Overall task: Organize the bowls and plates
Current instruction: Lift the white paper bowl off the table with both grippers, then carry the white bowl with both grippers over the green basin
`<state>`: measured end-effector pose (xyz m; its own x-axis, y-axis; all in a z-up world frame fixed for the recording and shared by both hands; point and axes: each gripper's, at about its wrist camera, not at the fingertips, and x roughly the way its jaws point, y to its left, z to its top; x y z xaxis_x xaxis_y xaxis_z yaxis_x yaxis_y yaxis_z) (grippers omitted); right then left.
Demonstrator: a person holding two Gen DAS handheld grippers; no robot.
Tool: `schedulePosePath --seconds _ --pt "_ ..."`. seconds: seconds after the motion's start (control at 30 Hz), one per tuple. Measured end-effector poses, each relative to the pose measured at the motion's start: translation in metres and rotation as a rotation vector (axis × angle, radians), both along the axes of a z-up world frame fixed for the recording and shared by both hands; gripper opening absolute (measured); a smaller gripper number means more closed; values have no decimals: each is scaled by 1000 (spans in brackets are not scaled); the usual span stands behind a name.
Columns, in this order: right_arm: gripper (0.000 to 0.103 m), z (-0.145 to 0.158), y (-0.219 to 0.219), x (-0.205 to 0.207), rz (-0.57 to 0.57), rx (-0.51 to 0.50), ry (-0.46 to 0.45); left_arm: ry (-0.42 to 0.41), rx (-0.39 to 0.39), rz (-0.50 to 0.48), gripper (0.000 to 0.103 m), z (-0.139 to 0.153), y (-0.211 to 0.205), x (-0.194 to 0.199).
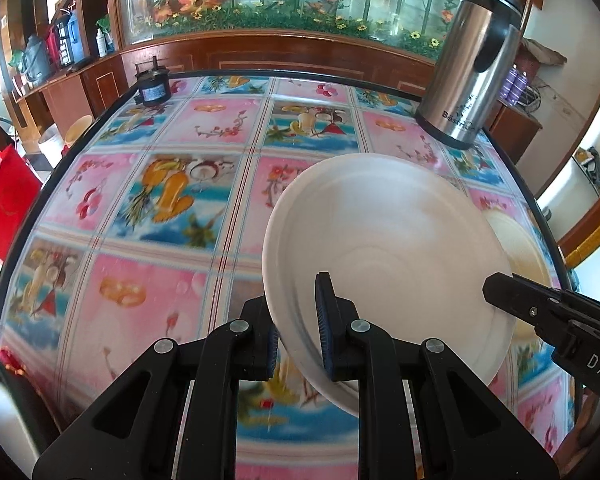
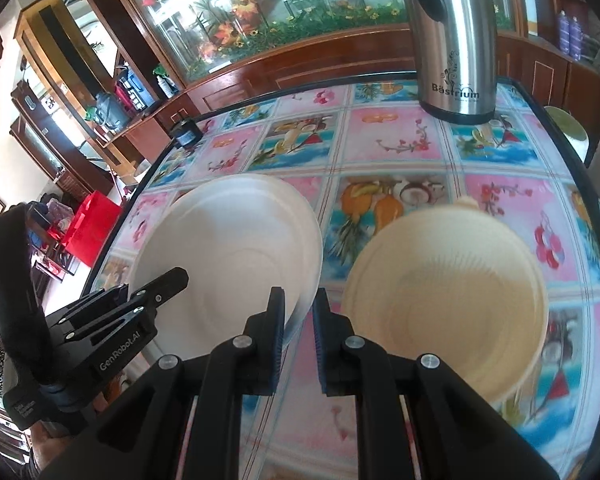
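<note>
Two dishes sit over the patterned table [image 1: 148, 208]: a white plate [image 1: 384, 240] and a cream bowl [image 2: 452, 308]. The left gripper [image 1: 298, 332] is clamped on the near rim of the white plate, one finger under the rim and the other inside it, and the plate is tilted, its far edge raised toward the table's far right corner. In the right wrist view the same plate lies near the table's left edge, with the left gripper's body reaching in from the left. The right gripper [image 2: 298, 336] has its jaws parted around a narrow gap and grips nothing; the plate's right edge lies just ahead of its left finger, and I cannot tell whether they touch. The cream bowl stands upright on the table just right of that gripper, near the right edge and close beside the plate. A steel thermos [image 2: 452, 36] stands at the far right corner, and a small black jar [image 1: 153, 87] at the far left corner.
</note>
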<state>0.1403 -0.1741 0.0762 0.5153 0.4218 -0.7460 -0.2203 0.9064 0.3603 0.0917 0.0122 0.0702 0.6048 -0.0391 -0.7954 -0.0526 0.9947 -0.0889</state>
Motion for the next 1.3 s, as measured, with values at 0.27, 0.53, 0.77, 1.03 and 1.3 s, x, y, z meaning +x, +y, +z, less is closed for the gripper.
schedulePosePath --seconds 0.27,0.53,0.77,1.03,1.3 --pt "15 -4 7 -41 0 -6 -2 -11 4 -16 16 0 2 -37" --pt "15 0 7 -79 -12 -1 -28 -21 10 -46 16 -1 1 -73" --pt "15 5 16 -107 -16 2 -61 -53 30 -52 16 5 10 -104" --pt "16 10 34 -122 13 8 -78 -70 31 -33 16 11 32 -127" --pt "16 19 56 -130 49 7 -105 -94 22 -10 16 21 57 -146"
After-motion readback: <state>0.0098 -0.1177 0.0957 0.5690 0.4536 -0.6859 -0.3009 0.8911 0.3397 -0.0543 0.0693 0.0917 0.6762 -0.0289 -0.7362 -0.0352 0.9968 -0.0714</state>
